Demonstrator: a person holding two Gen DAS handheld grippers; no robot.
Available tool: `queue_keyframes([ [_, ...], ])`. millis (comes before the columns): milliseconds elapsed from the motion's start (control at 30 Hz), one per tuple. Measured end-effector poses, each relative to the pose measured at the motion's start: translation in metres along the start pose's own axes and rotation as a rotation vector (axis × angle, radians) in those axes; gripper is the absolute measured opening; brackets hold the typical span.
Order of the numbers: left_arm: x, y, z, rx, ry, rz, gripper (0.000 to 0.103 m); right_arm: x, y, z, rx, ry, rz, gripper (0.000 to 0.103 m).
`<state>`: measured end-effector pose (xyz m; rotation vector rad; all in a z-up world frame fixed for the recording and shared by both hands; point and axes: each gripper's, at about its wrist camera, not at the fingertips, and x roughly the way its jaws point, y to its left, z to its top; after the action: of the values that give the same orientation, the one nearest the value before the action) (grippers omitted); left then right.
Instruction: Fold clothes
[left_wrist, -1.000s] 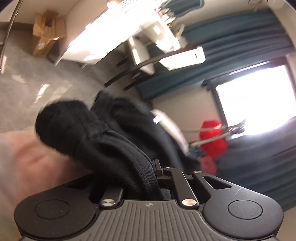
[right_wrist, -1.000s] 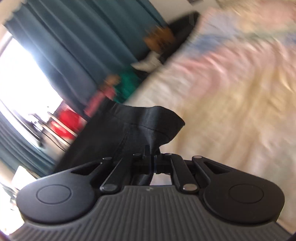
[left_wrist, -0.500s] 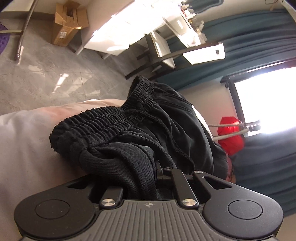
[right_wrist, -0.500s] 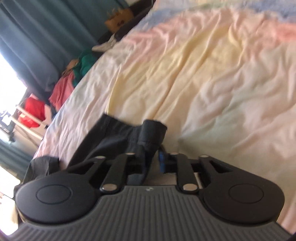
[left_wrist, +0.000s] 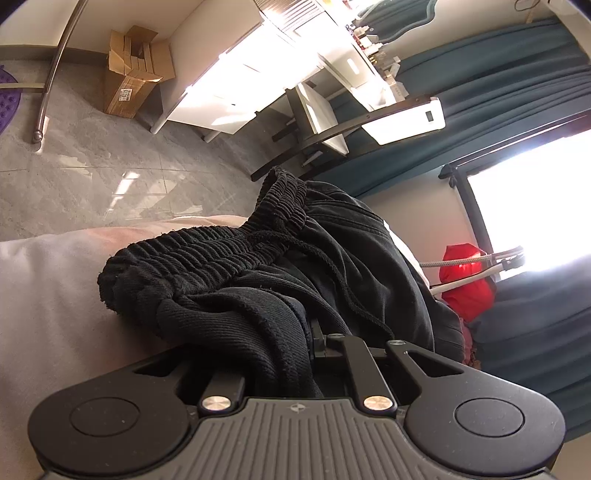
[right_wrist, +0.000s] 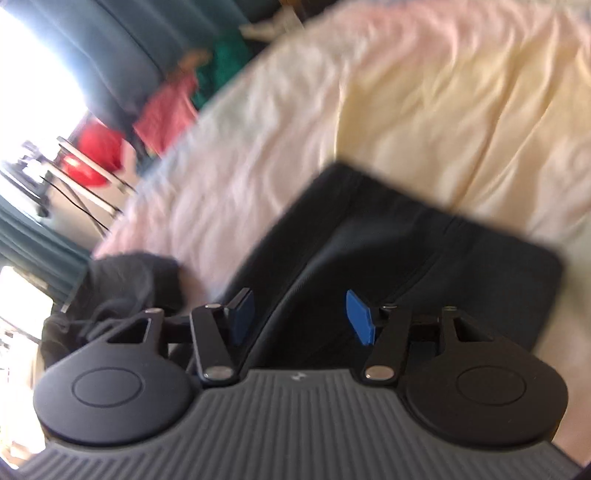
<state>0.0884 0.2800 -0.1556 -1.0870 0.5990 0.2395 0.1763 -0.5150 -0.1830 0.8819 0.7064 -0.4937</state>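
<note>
A pair of black shorts (left_wrist: 317, 266) lies on the pale bedsheet (left_wrist: 48, 280), its ribbed waistband and drawstring bunched up in the left wrist view. My left gripper (left_wrist: 308, 332) is shut on a fold of that waistband cloth, which drapes over its fingers. In the right wrist view the leg end of the black shorts (right_wrist: 424, 251) lies flat on the bedsheet (right_wrist: 424, 96). My right gripper (right_wrist: 299, 314) hovers just above it, jaws opening, blue pads (right_wrist: 360, 317) apart and not pressing the cloth. That view is motion-blurred.
The bed edge runs beside a grey tiled floor (left_wrist: 92, 173) with a cardboard box (left_wrist: 133, 74), a white desk (left_wrist: 236, 85) and a chair. Teal curtains (left_wrist: 498, 88) and a bright window stand behind. Red and green clothes (right_wrist: 166, 110) pile beyond the bed's far side.
My right gripper has let go of the shorts' leg end and spread its jaws, dropping toward the bed. The left gripper keeps its hold and has barely moved.
</note>
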Motion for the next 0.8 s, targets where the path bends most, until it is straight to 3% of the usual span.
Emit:
queue_keyframes([
  [100, 0.000, 0.000, -0.001, 0.018, -0.003, 0.000, 0.010, 0.027, 0.012, 0.001, 0.004, 0.041, -0.074, 0.055],
  [133, 0.000, 0.001, -0.001, 0.024, -0.005, 0.001, 0.010, 0.032, 0.017, 0.000, -0.017, 0.048, -0.111, 0.048],
  [167, 0.000, 0.000, 0.000, 0.032, -0.006, 0.001, 0.010, 0.036, 0.020, 0.000, -0.023, 0.049, -0.136, 0.025],
  [267, 0.000, -0.004, 0.003, 0.050, -0.007, -0.005, 0.009, 0.040, 0.030, 0.005, -0.018, 0.041, -0.182, 0.007],
  [367, -0.001, -0.014, 0.009, 0.054, -0.002, -0.034, 0.008, 0.018, 0.056, 0.025, -0.018, -0.025, -0.088, 0.006],
  [433, -0.004, -0.022, 0.014, 0.045, 0.003, -0.063, 0.008, -0.013, 0.076, 0.041, -0.019, -0.094, 0.036, 0.005],
  [567, -0.020, -0.037, 0.020, 0.039, -0.027, -0.145, 0.008, -0.107, 0.098, 0.054, -0.031, -0.321, 0.262, 0.005],
  [667, -0.031, -0.040, 0.019, 0.071, -0.021, -0.200, 0.008, -0.152, 0.071, 0.046, -0.050, -0.407, 0.336, 0.005],
  [800, -0.035, -0.021, 0.005, 0.076, 0.043, -0.180, 0.008, -0.140, -0.015, 0.006, -0.003, -0.321, 0.279, 0.005],
])
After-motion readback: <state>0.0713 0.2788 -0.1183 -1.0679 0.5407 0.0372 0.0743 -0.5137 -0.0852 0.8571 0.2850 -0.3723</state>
